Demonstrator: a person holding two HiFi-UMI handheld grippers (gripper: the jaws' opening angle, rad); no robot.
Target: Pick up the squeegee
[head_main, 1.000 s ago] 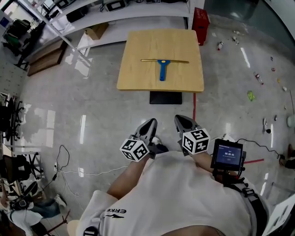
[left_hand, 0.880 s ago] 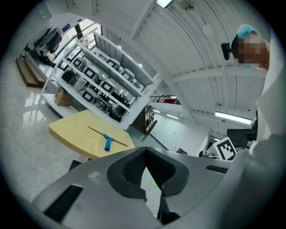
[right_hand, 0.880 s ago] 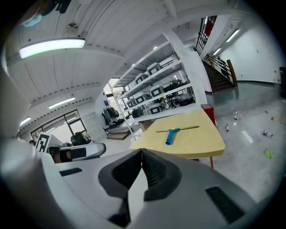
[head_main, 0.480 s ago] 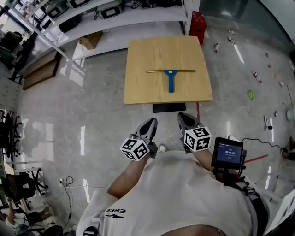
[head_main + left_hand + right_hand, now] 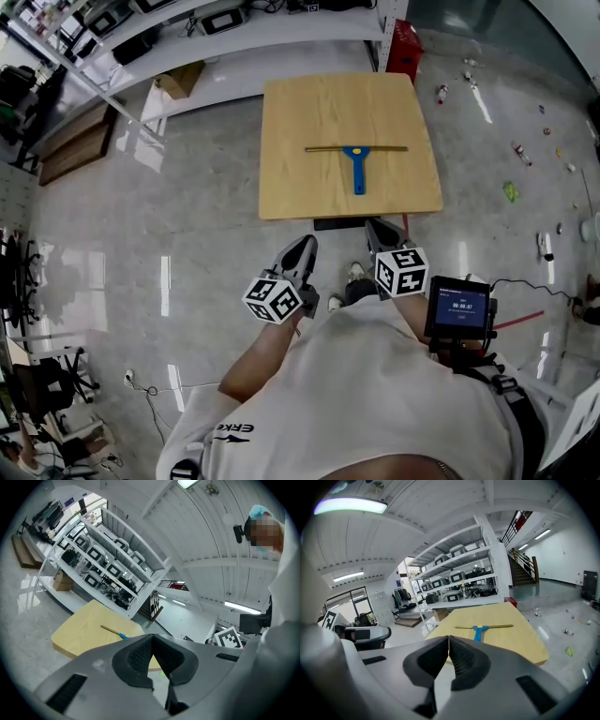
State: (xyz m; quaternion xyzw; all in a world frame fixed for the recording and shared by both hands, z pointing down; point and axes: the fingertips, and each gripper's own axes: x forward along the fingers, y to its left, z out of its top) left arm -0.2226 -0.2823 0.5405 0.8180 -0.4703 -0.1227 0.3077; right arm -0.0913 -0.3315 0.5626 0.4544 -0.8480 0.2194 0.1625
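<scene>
My left gripper and right gripper both have their jaws pressed together, empty, side by side over the polished floor. Just ahead is the wooden bench, with its dark base plate under the near edge. Beyond it stand white shelving, a cardboard box and a red crate. The squeegee lies flat mid-bench. Its thin brass-coloured bar runs crosswise and its blue handle points back toward me.
</scene>
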